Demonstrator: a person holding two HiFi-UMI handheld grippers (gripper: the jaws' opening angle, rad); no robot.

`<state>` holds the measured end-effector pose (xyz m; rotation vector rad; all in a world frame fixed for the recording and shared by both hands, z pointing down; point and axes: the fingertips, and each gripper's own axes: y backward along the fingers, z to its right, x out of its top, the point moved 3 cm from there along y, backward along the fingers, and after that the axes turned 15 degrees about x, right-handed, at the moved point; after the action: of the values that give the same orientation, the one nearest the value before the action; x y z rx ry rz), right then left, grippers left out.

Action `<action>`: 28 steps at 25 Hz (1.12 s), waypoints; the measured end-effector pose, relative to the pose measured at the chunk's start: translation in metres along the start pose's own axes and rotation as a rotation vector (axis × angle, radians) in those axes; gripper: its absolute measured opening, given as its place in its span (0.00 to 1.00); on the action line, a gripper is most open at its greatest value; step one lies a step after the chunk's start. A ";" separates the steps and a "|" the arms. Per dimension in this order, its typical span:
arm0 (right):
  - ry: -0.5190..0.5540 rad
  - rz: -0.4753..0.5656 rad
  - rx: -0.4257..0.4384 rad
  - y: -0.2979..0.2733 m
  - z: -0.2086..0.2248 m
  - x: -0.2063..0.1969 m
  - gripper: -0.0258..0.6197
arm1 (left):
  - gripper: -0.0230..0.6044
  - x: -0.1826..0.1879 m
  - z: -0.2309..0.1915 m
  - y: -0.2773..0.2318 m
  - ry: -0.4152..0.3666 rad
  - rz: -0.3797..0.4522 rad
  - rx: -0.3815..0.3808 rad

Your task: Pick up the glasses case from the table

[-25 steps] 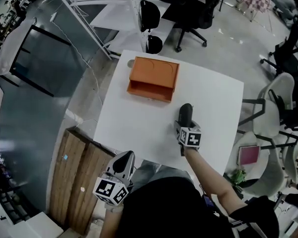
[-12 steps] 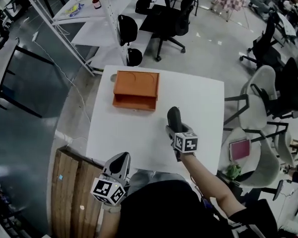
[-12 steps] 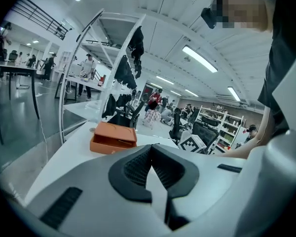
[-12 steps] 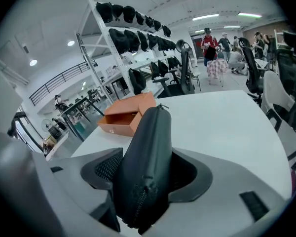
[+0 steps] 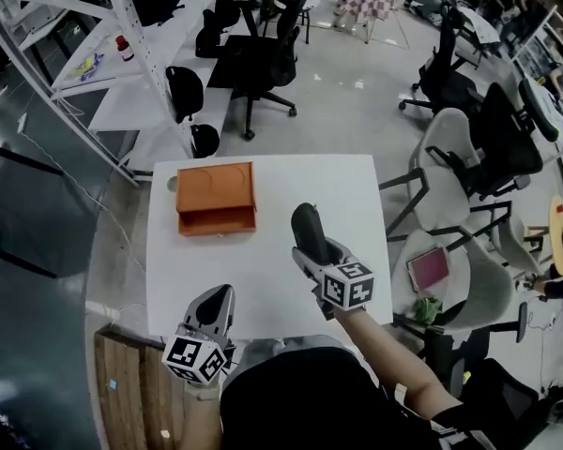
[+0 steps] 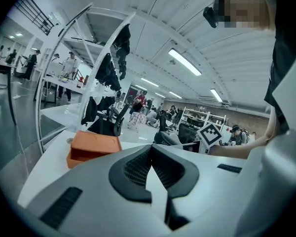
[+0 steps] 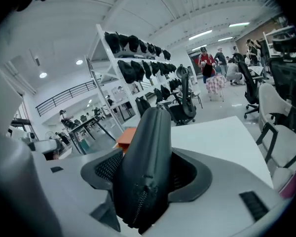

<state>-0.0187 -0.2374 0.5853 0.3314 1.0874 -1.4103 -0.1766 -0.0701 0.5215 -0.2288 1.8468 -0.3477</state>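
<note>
The black zippered glasses case (image 5: pixel 306 221) hangs above the white table (image 5: pixel 291 176), held on edge between the pads of my right gripper (image 5: pixel 310 244). In the right gripper view the glasses case (image 7: pixel 148 132) fills the gap between the jaws of the right gripper (image 7: pixel 147 174), and both pads press on its sides. My left gripper (image 5: pixel 220 298) is at the table's near edge, shut and holding nothing. In the left gripper view the tips of the left gripper (image 6: pixel 151 146) meet.
An orange box (image 5: pixel 216 198) with an open front lies at the table's far left, seen also as the orange box (image 6: pixel 91 146) ahead of the left jaws. Office chairs (image 5: pixel 450 157) stand to the right, one bearing a pink book (image 5: pixel 427 268). A wooden board (image 5: pixel 131 382) lies lower left.
The right gripper has risen and carried the glasses case up off the table. The left gripper has come in over the table's near edge. The head view has shifted.
</note>
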 end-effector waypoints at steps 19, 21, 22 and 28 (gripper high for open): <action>0.217 0.298 -0.017 0.135 -0.057 0.075 0.51 | 0.07 0.061 0.071 -0.049 -0.149 0.090 -0.267; 0.231 0.312 -0.025 0.143 -0.058 0.076 0.51 | 0.07 0.063 0.076 -0.051 -0.161 0.092 -0.284; 0.234 0.319 -0.029 0.147 -0.058 0.076 0.51 | 0.07 0.065 0.079 -0.051 -0.168 0.092 -0.293; 0.227 0.342 -0.046 0.159 -0.059 0.067 0.51 | 0.07 0.069 0.087 -0.050 -0.178 0.103 -0.313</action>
<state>0.0859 -0.2012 0.4409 0.6254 1.1803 -1.0593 -0.1148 -0.1499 0.4531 -0.3649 1.7224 0.0349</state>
